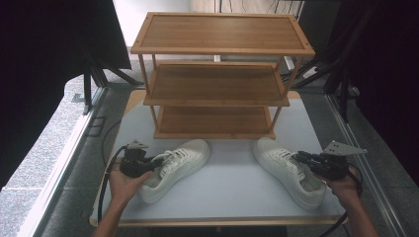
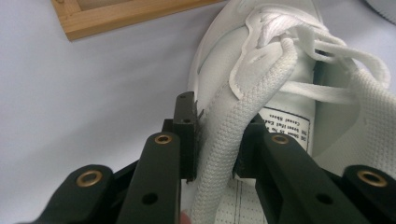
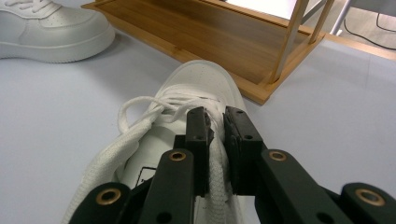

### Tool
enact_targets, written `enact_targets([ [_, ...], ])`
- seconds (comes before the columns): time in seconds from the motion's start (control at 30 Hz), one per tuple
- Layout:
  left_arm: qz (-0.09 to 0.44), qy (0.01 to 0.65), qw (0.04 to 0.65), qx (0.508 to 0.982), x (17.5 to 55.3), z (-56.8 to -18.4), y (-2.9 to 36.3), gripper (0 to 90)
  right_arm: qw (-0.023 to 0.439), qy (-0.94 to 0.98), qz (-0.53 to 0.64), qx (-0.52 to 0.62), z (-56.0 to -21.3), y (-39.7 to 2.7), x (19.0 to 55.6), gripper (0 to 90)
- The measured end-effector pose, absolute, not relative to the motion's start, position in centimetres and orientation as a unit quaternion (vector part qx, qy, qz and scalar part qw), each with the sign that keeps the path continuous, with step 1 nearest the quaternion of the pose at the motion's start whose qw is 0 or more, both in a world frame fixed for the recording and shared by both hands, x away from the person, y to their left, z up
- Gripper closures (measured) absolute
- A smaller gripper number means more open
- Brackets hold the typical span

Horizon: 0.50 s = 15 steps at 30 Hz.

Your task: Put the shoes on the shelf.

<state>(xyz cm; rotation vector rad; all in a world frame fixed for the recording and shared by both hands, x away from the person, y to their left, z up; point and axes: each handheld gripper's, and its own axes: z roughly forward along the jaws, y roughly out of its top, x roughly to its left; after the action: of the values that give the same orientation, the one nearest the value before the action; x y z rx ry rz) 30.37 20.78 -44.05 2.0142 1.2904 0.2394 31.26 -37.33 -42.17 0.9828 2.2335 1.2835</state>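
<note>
A big wooden shelf rack [image 1: 217, 74] stands at the far end of the white table top [image 1: 222, 187]. It has three flat boards, one over the other, and all three are bare. Everything else is told from this rack.

Two white shoes sit on the table top just in front of the rack, on the person's side. The left shoe [image 1: 173, 168] lies in front of the rack's left end, with its toe pointing toward the rack and a bit to the right. The right shoe [image 1: 289, 170] lies in front of the rack's right end, with its toe close to the rack's bottom board. The two shoes are well apart, with bare table between them.

The left gripper [image 1: 148, 165] is on the near side of the left shoe, farther from the rack. In the left gripper view its black jaws press on the knit edge [image 2: 224, 140] of the shoe's opening, one jaw outside and one inside. The jaws are narrow and hold that edge.

The right gripper [image 1: 301, 157] is on the near side of the right shoe. In the right gripper view its jaws [image 3: 215, 135] are narrow too, and they pinch the knit edge of that shoe, just behind the laces [image 3: 154, 109].
</note>
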Motion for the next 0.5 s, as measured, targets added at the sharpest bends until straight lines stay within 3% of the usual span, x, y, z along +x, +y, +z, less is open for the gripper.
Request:
enact_targets([
  [0.5,0.107,0.488,0.405,0.765,29.7,-42.0,20.8,76.5,0.157,0.742,0.527,0.384,-42.0,-39.5,30.2,81.3],
])
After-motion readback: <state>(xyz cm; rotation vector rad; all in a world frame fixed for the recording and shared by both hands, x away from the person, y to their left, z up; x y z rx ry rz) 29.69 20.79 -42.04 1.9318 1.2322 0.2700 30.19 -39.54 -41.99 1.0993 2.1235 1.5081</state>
